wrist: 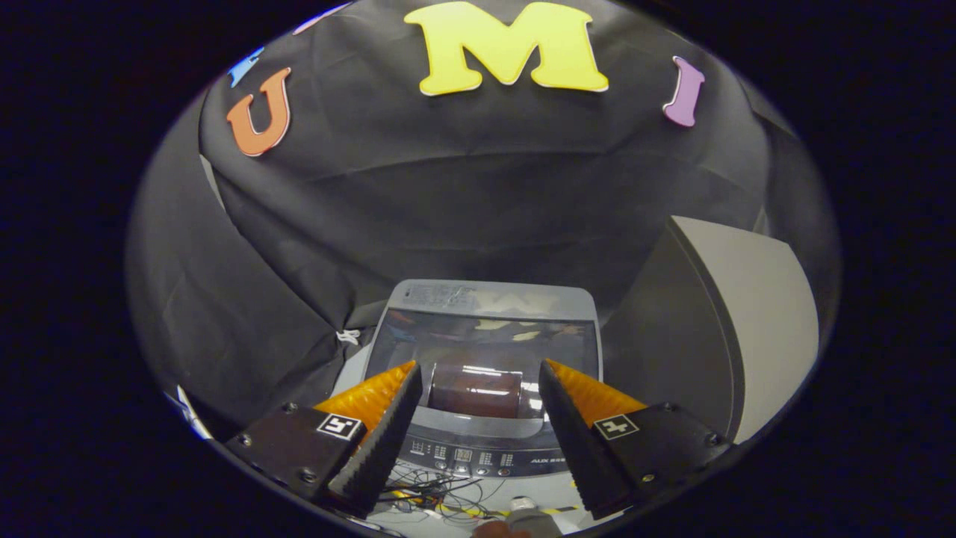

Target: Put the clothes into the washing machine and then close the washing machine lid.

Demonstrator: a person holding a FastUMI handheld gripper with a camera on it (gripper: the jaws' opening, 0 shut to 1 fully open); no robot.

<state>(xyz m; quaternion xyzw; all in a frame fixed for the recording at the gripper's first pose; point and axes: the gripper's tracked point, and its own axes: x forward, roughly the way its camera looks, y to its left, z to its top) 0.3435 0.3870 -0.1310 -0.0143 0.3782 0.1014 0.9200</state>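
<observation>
Nearest of all, the hand-held gripper (480, 373) is released: its two fingers (385, 426) stand well apart, one at about 7 o'clock and one at about 5 o'clock, with nothing between them and nothing touching either. Each finger carries a small square marker tag (340, 426) on its base.

Below and between the finger bases, at 6 o'clock, a tangle of thin cables (429, 493) lies on a pale surface, and a small grey object (532, 517) sits just beside it; what it is cannot be made out.

Just ahead, seen through the gap between the fingers, is the washing machine (482, 373), a grey top-loader. Its control panel (478, 452) with rows of small buttons faces the gripper. Beyond the panel, the washing machine lid (485, 359) lies flat and closed, its dark glossy window throwing back reflections of the booth. The clothes cannot be seen; the tinted window shows a reddish-brown patch, but whether that is cloth inside is unclear.

At 3 o'clock, just beside the machine, stands a tall grey panel (754, 329) with a paler edge face.

Farthest off, from 9 to 3 o'clock, the black cloth wall (478, 194) hangs in loose folds behind everything.
</observation>
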